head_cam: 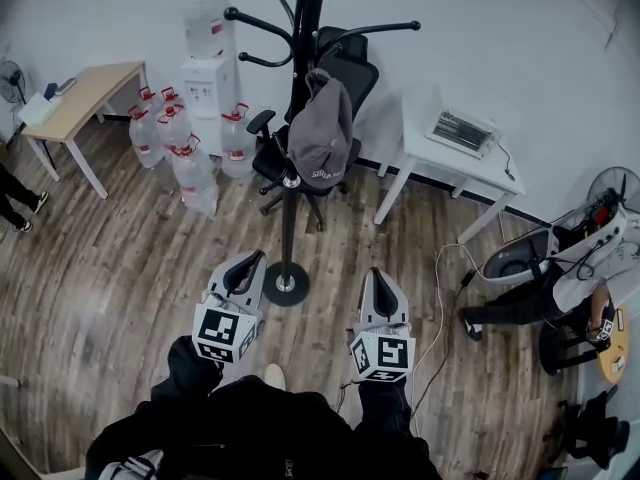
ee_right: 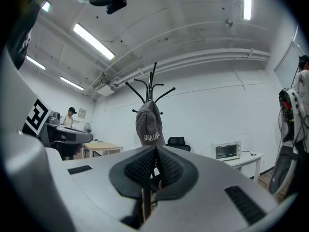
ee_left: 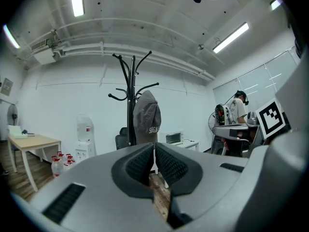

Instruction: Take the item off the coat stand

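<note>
Wood floor [head_cam: 120, 258] | white wall [head_cam: 500, 28] | grey cap [head_cam: 320, 133] on coat stand [head_cam: 290, 228] | left gripper [head_cam: 250, 262], right gripper [head_cam: 375, 280]: jaws clenched, empty

Black sleeves [head_cam: 192, 366], grey wedge-shaped left gripper [head_cam: 254, 259], matching right gripper [head_cam: 374, 274] — black-and-white marker cubes [head_cam: 224, 334], dark ribbed jaws

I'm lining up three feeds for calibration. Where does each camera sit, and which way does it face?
Head view: on the person's head, facing steeply down at the coat stand, its grey cap, the left gripper and right gripper, plus dark clothing.
Left gripper view: on the left gripper, facing along its shut jaws at the cap.
Right gripper view: on the right gripper, likewise along shut jaws at the cap.
Shared: both gripper views show cap and stand.
</note>
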Demonstrator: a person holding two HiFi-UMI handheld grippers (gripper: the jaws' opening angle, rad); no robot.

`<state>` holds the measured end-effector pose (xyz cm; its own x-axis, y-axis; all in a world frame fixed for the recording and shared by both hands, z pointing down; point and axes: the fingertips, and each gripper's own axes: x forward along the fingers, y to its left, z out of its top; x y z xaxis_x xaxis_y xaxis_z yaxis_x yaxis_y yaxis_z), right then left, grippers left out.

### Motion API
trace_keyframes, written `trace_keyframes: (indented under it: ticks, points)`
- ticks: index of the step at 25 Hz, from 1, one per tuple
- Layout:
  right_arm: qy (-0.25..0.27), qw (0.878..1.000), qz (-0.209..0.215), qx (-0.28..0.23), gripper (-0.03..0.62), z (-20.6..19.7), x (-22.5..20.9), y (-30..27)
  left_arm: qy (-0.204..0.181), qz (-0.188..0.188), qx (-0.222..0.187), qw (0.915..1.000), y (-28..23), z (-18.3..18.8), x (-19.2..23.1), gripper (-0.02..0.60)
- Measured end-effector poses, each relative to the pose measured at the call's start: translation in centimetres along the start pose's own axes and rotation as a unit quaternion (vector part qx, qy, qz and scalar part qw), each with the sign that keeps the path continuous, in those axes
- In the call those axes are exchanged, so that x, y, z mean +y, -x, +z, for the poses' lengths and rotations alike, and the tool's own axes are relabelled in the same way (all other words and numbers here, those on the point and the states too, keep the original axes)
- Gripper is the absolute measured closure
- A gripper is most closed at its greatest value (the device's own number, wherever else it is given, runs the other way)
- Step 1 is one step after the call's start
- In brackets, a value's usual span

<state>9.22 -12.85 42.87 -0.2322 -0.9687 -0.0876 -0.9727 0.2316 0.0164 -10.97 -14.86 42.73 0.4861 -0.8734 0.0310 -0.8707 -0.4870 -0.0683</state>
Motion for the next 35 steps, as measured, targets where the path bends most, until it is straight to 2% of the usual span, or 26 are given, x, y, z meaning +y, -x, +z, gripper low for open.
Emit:
trace_keyframes:
  ticks: [7, 13, 20, 28, 33, 34, 35]
  points:
    - [-0.002, 1.000, 0.017, -0.006, 0.579, -0.5, 0.3, -4.2, -0.001, 0.019, 0.000, 0.9998, -2.0, -0.4, 2.9, 0.551]
    - [-0.004, 0.999, 0.044, -0.003, 0.579, -1.1, -0.4, -7.5, 0.002, 0.041, 0.004, 0.9992, -4.1, -0.8, 3.7, 0.551]
    - [0.006, 0.995, 0.103, -0.004, 0.579, -0.7, -2.0, -12.7, 0.017, 0.093, 0.004, 0.9955, -7.2, -0.9, 4.3, 0.551]
    - [0.007, 0.982, 0.189, -0.009, 0.579, 0.6, -3.1, -18.3, 0.031, 0.170, 0.011, 0.9849, -10.0, -0.4, 4.9, 0.551]
    - [0.008, 0.970, 0.238, -0.036, 0.575, 1.1, -1.8, -19.7, 0.037, 0.215, 0.012, 0.9757, -9.1, -1.3, 5.7, 0.551]
    - [0.009, 0.967, 0.251, -0.039, 0.520, 1.1, -1.3, -19.8, 0.038, 0.225, 0.011, 0.9736, -8.7, -1.7, 5.7, 0.551]
    - [0.011, 0.964, 0.262, -0.042, 0.500, 1.0, -1.0, -19.9, 0.039, 0.234, 0.010, 0.9714, -8.3, -2.0, 5.7, 0.551]
